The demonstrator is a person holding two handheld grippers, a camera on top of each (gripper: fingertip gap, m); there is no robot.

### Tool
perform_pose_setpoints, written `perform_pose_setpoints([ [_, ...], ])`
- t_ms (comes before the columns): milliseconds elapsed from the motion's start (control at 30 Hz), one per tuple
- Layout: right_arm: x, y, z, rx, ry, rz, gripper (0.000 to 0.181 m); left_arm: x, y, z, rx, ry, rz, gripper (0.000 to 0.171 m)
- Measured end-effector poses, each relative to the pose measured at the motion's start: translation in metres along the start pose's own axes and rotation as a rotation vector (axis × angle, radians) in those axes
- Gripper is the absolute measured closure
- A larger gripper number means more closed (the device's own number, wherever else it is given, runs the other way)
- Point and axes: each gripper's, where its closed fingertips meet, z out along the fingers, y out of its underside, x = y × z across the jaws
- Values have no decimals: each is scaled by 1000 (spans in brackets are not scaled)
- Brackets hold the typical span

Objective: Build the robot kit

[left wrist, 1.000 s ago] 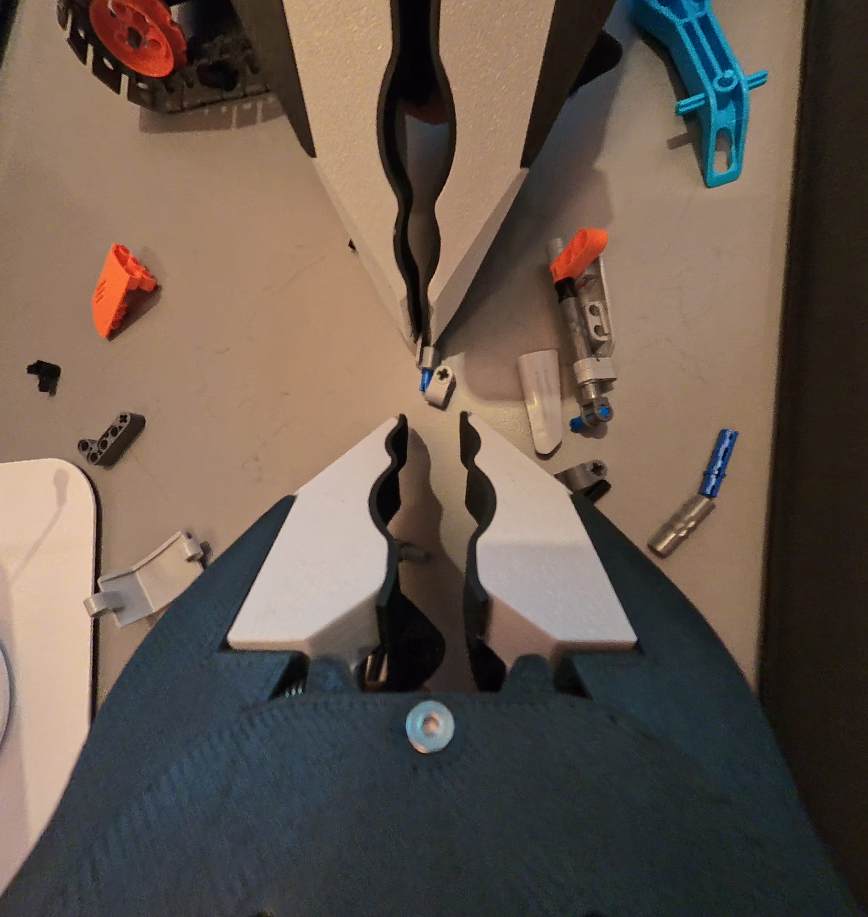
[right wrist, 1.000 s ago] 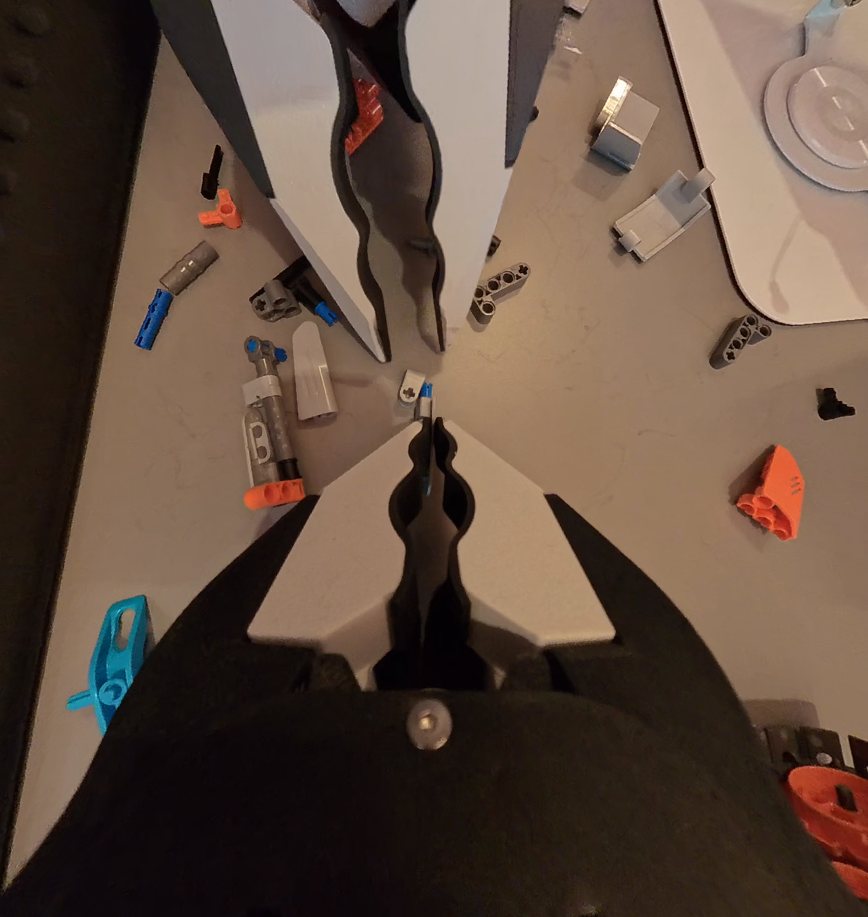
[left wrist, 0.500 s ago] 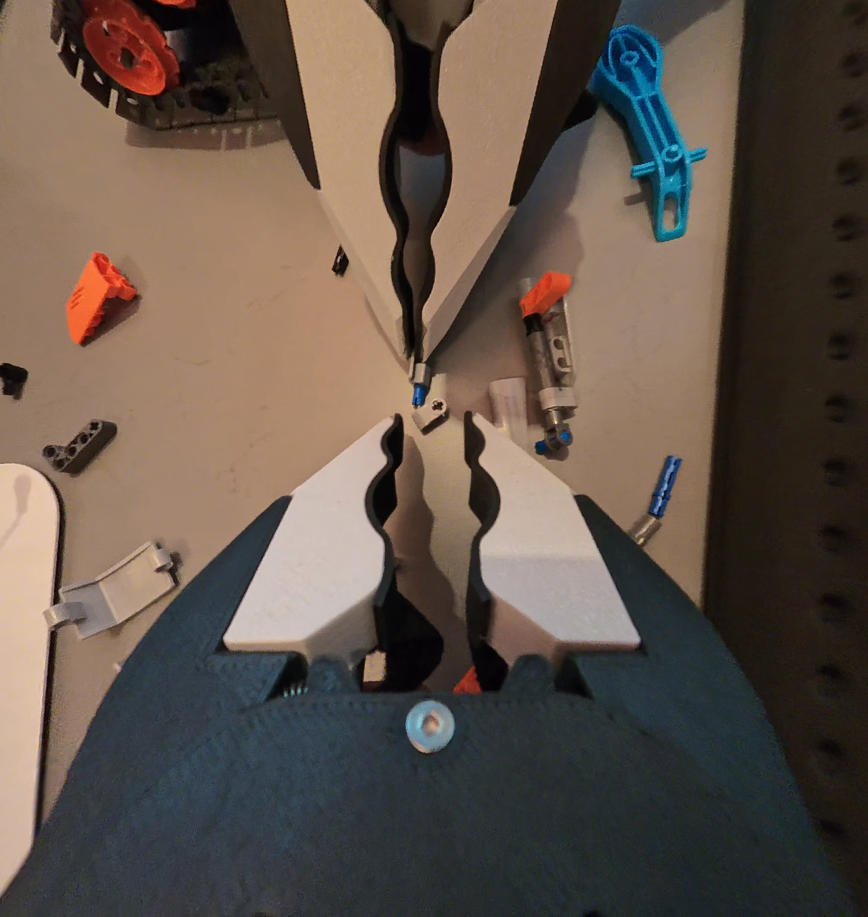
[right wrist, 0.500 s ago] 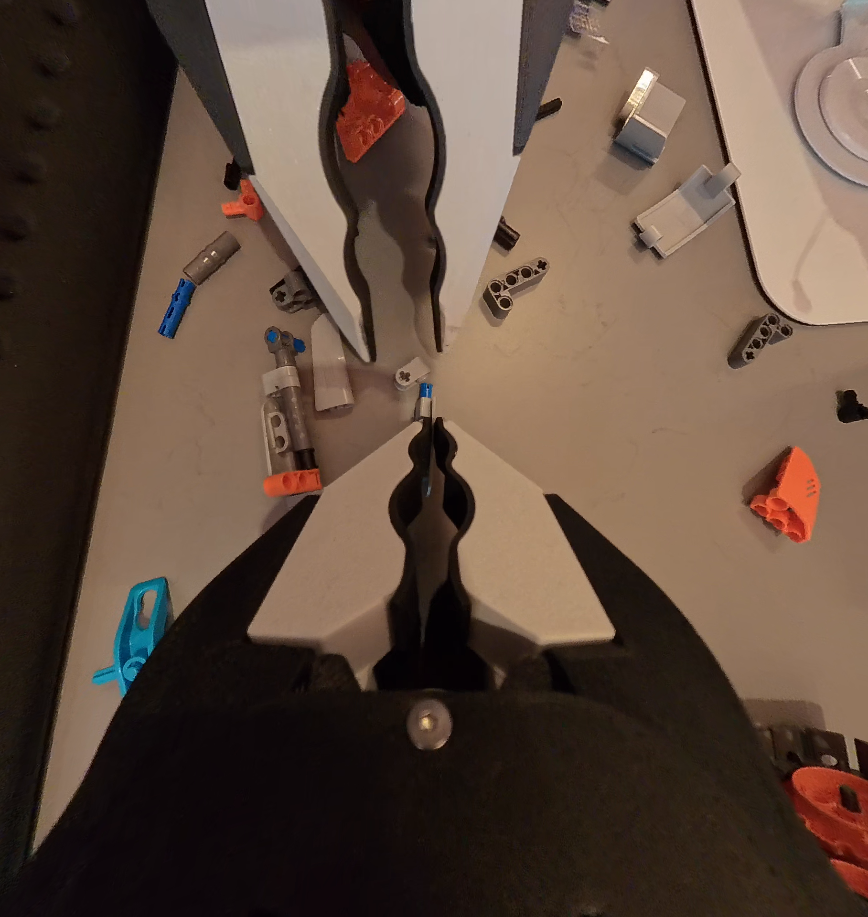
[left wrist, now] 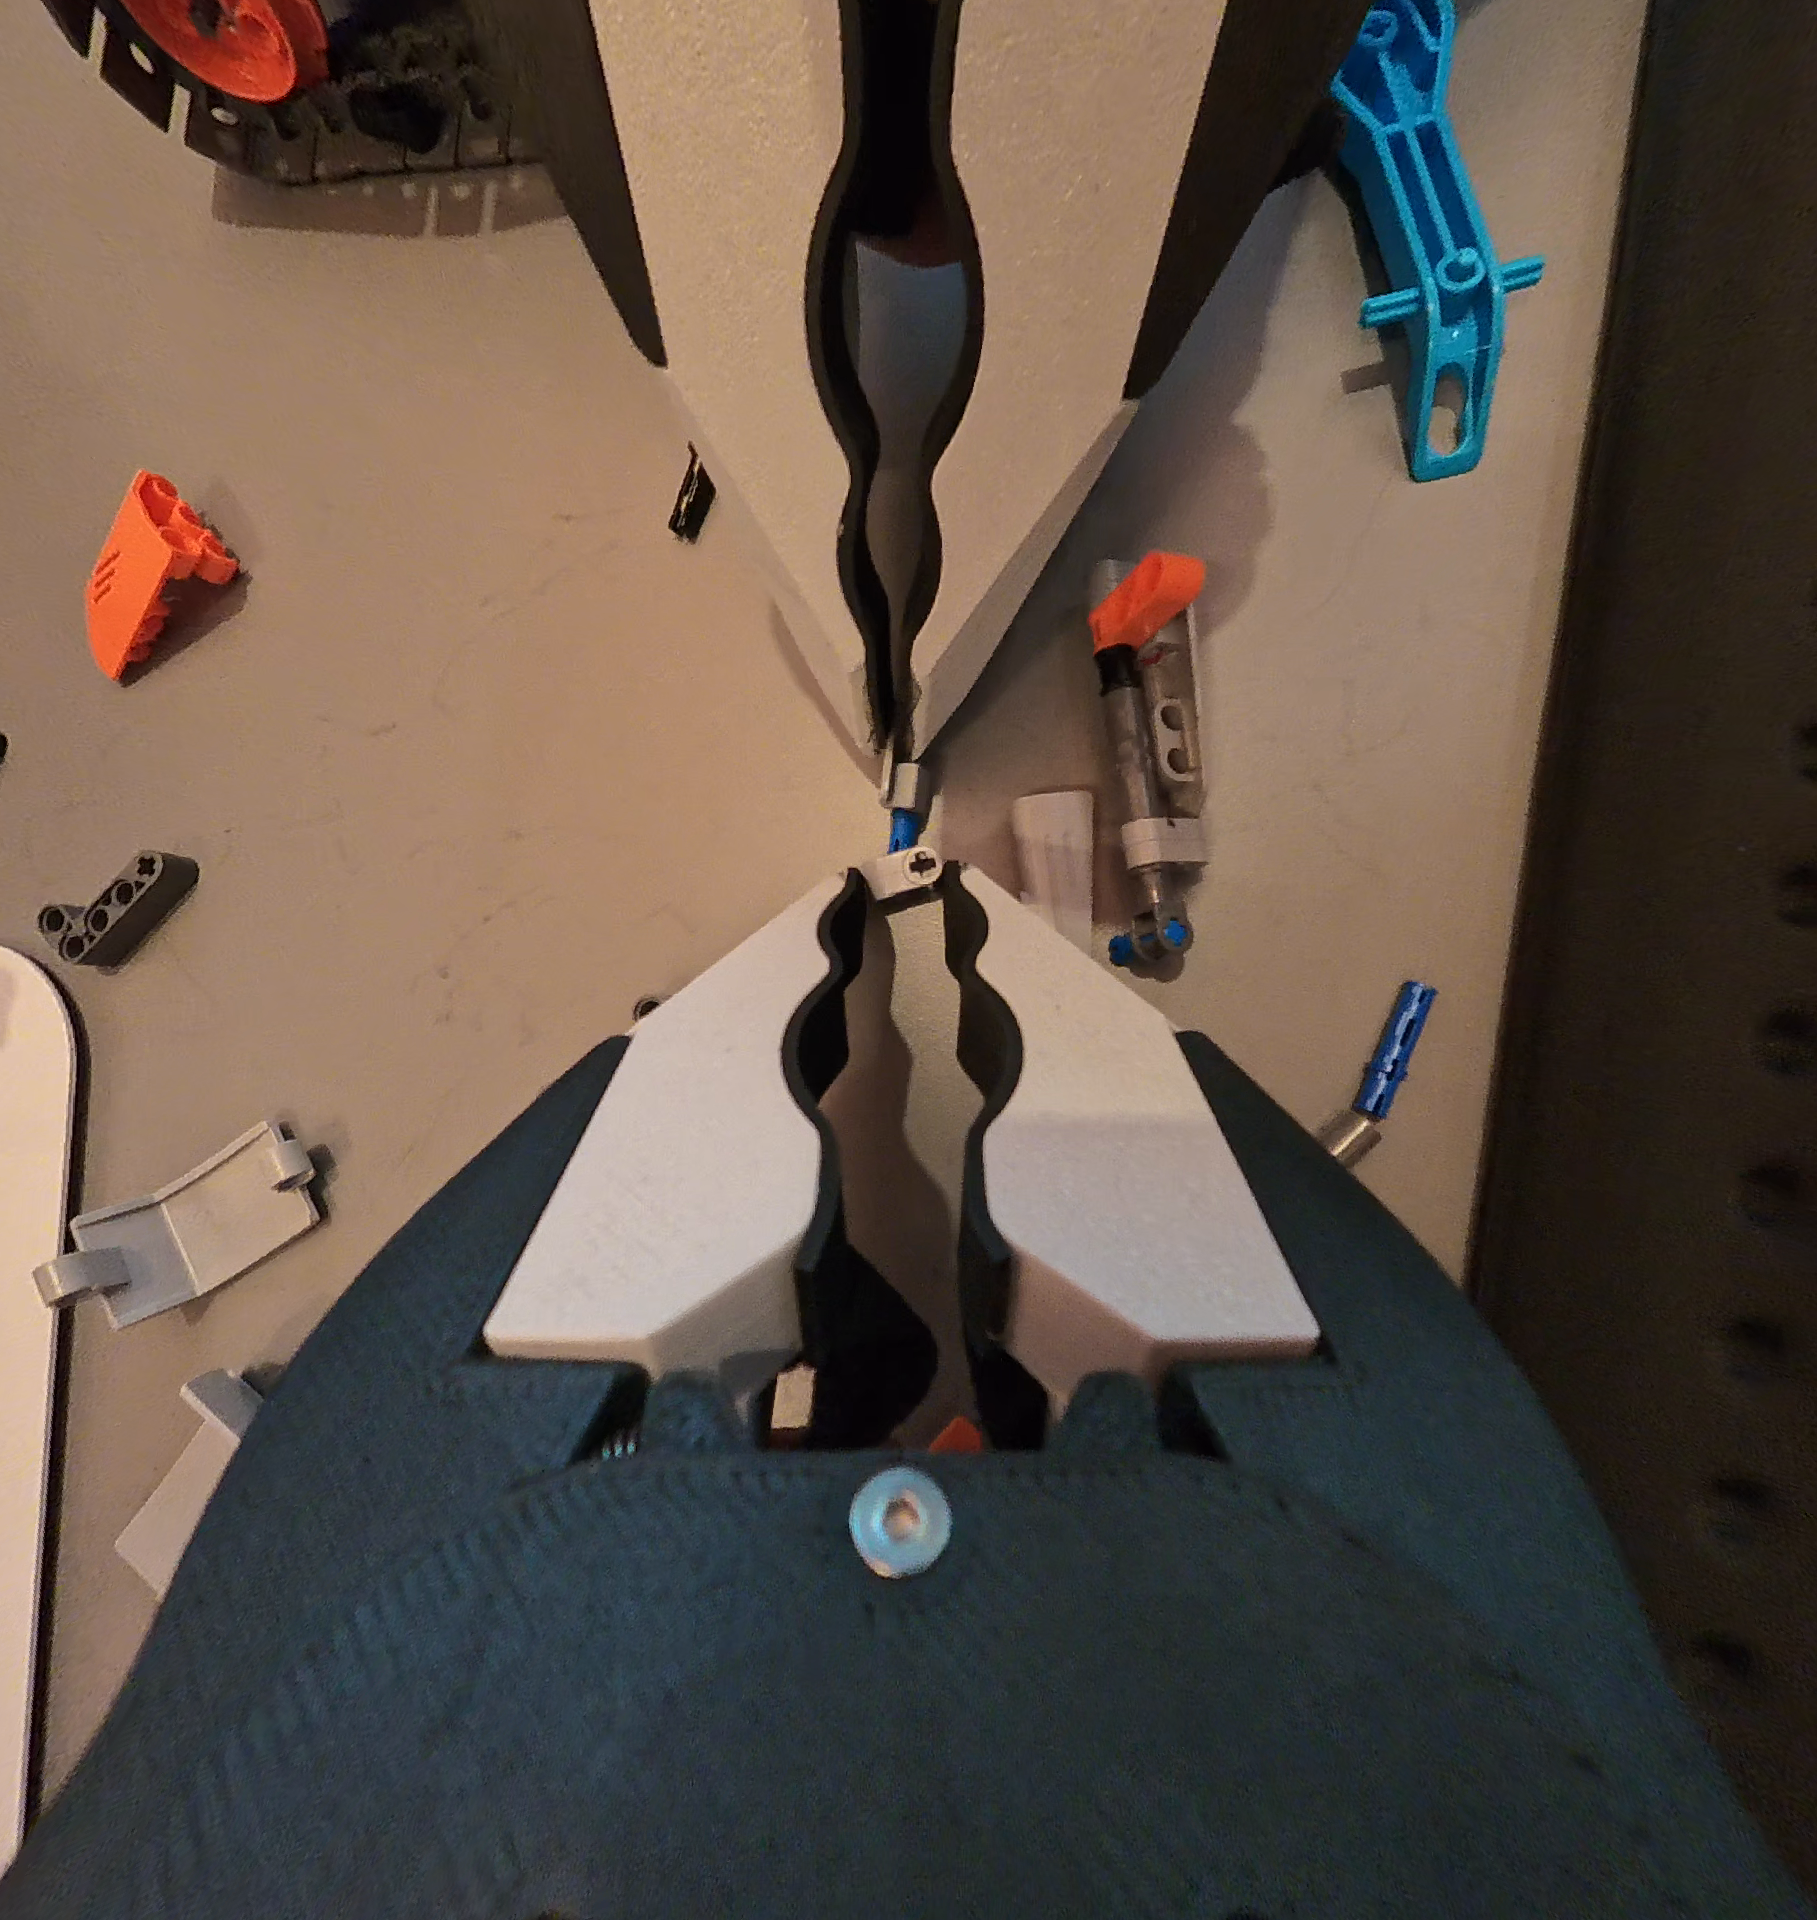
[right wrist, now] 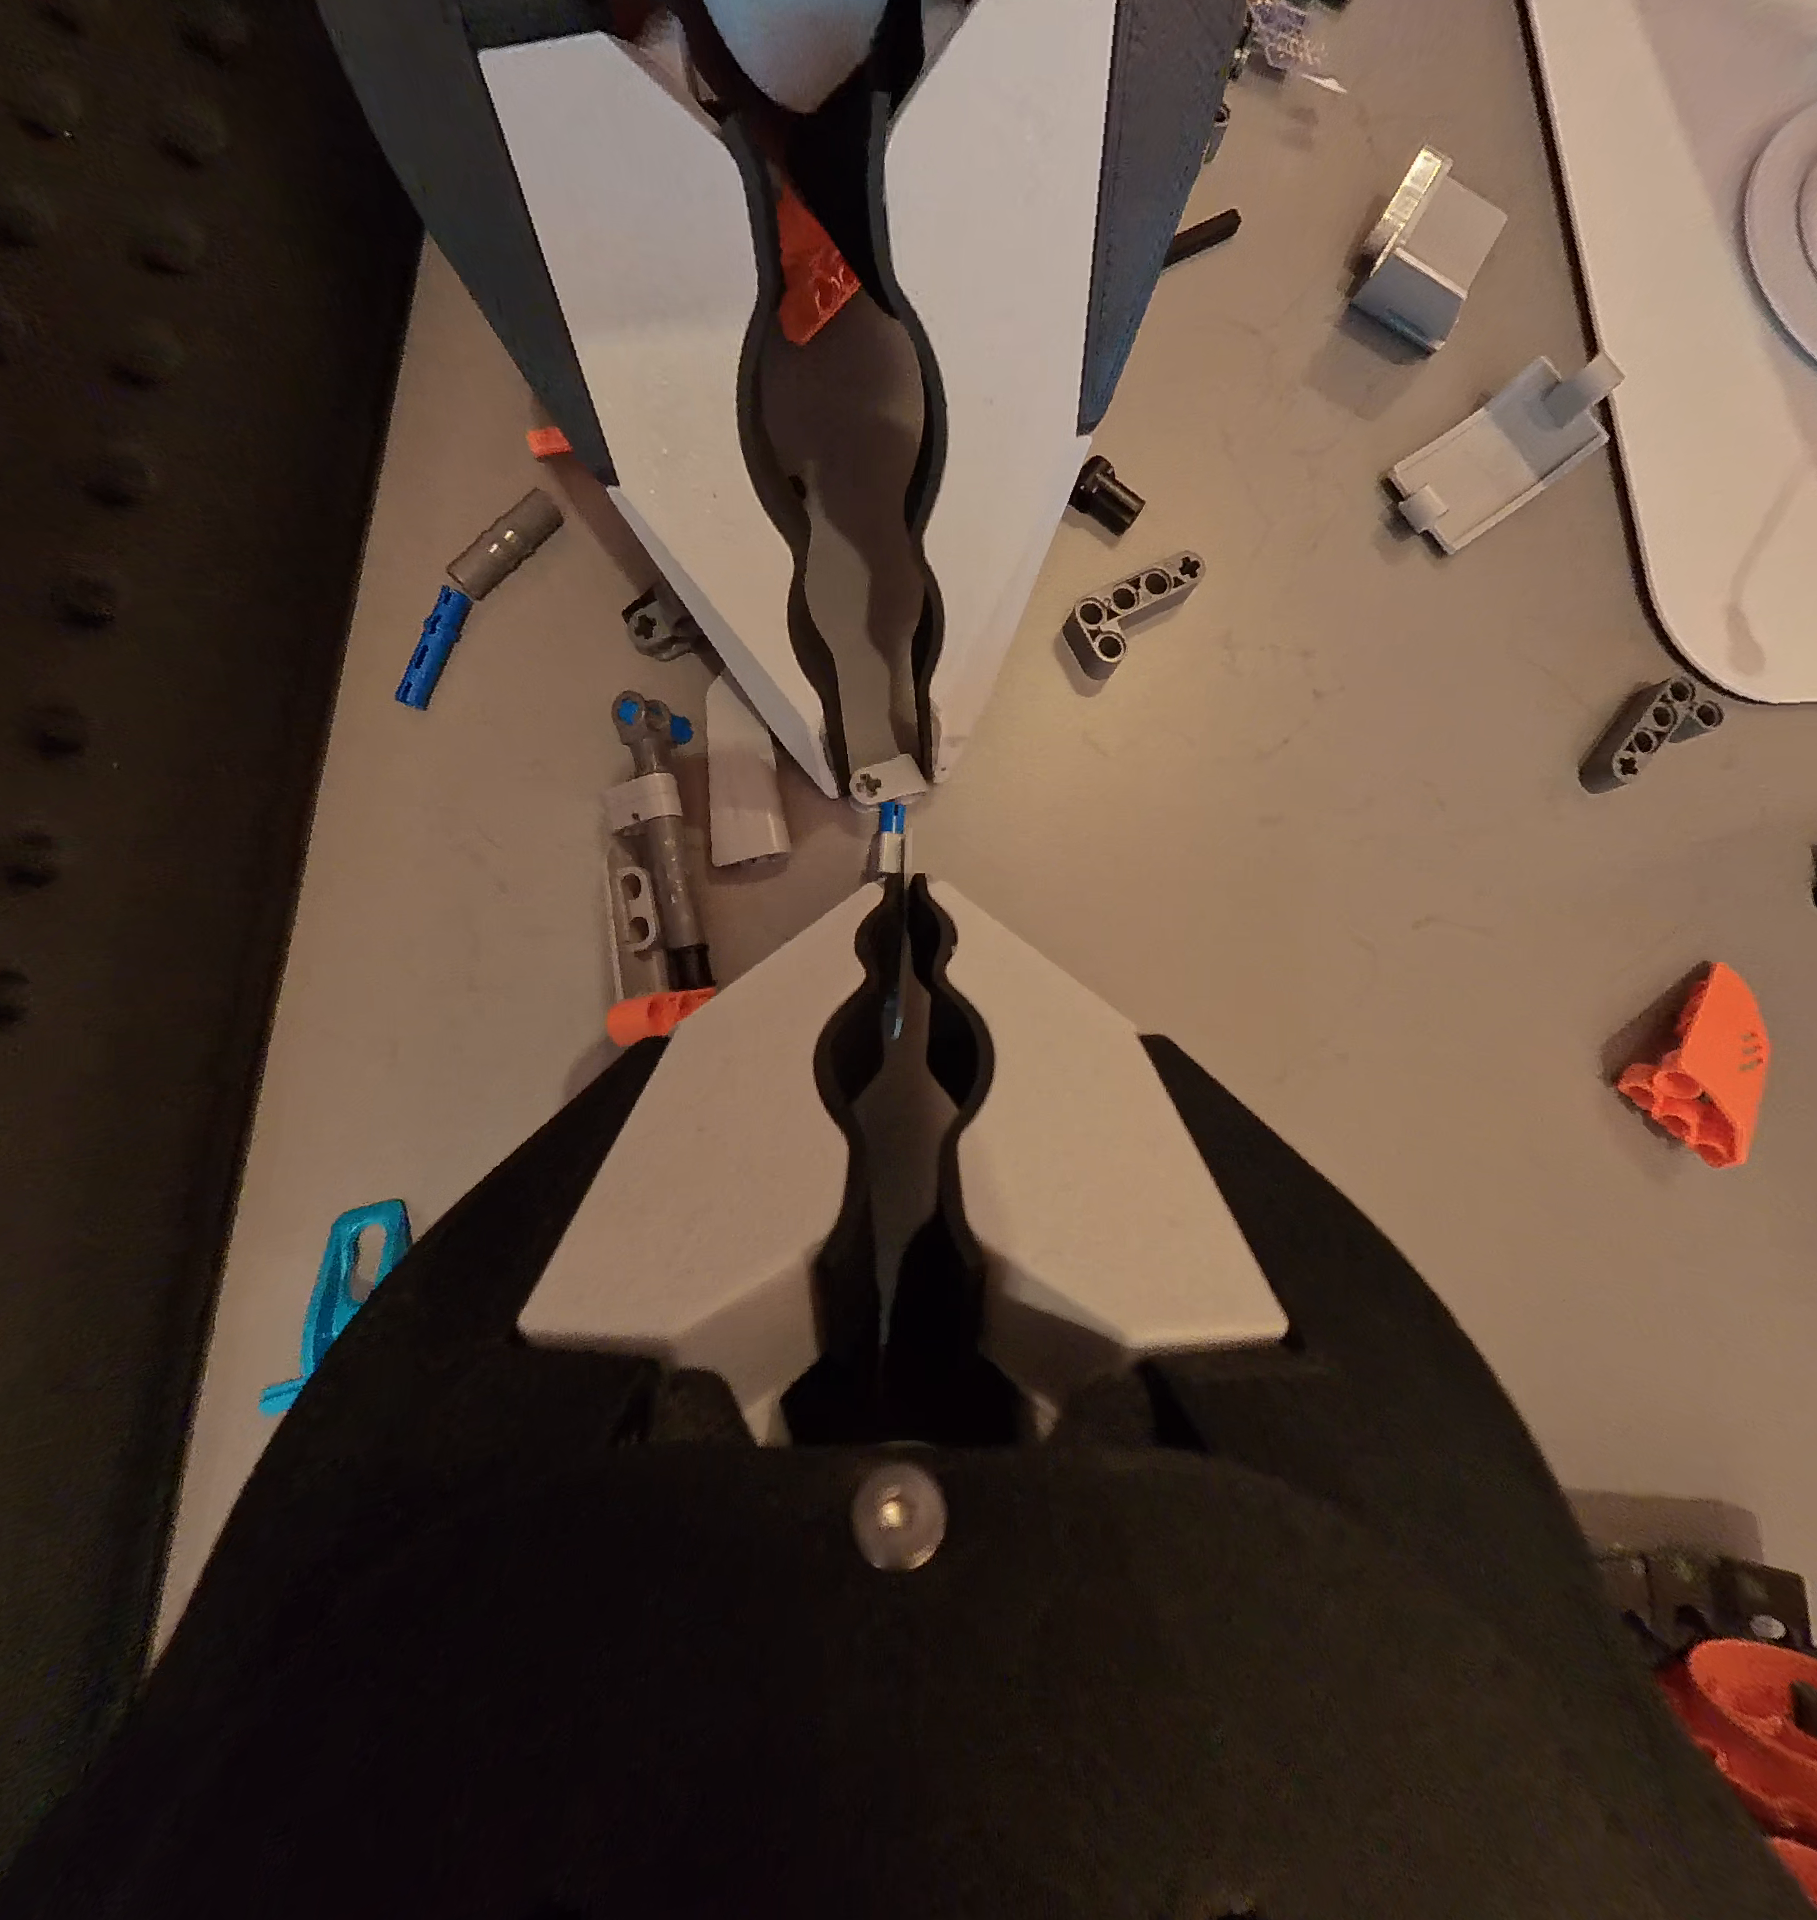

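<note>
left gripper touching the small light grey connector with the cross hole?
Touching: the left wrist view shows the left gripper fingertips pressed on both ends of the small light grey connector.

Two claws tip to tip, connector piece [left wrist: 914, 871] between them, piston part [left wrist: 1153, 727] just right, wheel [left wrist: 213, 42] far left

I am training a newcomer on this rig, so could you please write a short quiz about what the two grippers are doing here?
1. True or false: the right gripper holds an orange wedge.
2. What sits at the tips of the left gripper? A) turquoise arm B) small grey connector C) black pin
3. Fill in: the pin in the right gripper has a ___ end.
Key: 1 false; 2 B; 3 blue.
</note>
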Motion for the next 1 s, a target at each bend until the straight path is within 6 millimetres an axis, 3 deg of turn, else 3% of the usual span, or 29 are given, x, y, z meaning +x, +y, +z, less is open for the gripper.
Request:
perform_pose_setpoints([
  [567, -1, 1, -1, -6, -8, 7, 181, -2, -3, -3, 2, -25, 29, 150],
  [1000, 5, 1, 0, 6, 17, 20, 181, -4, -2, 2, 11, -35, 54, 157],
])
